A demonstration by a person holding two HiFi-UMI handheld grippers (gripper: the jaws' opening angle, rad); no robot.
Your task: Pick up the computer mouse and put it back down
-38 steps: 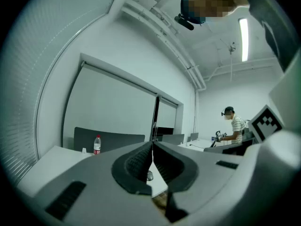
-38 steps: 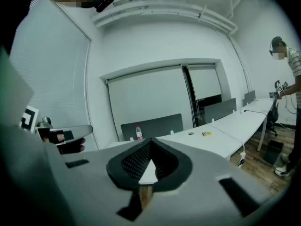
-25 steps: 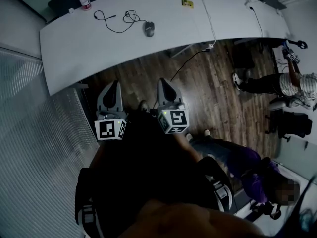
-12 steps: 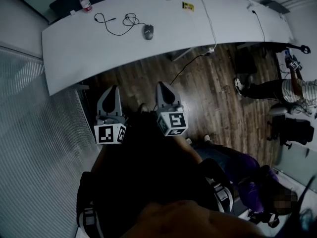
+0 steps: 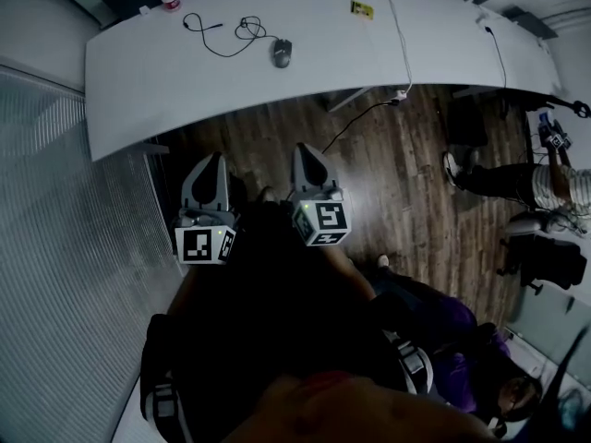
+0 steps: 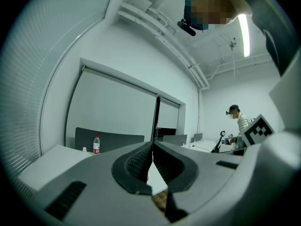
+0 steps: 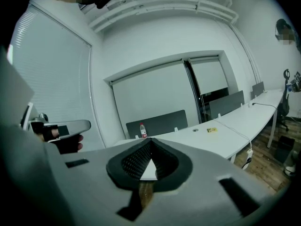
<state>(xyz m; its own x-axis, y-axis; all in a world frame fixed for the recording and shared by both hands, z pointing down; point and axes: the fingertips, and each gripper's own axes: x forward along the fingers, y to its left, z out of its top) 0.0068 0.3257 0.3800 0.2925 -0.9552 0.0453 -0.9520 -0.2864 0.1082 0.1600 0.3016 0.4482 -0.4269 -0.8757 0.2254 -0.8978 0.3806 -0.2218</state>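
Presently: mouse (image 5: 282, 53) on desk (image 5: 166, 72), well beyond left gripper (image 5: 211, 158), right gripper (image 5: 307, 151); both pairs closed, empty.

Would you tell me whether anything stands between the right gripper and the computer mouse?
Nothing visible does: only wooden floor and white tabletop separate the right gripper from the computer mouse; its cable trails away left.

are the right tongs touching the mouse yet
Apart. The head view shows the right tongs over the wood floor, short of the white table, and the mouse lying far up on the tabletop.
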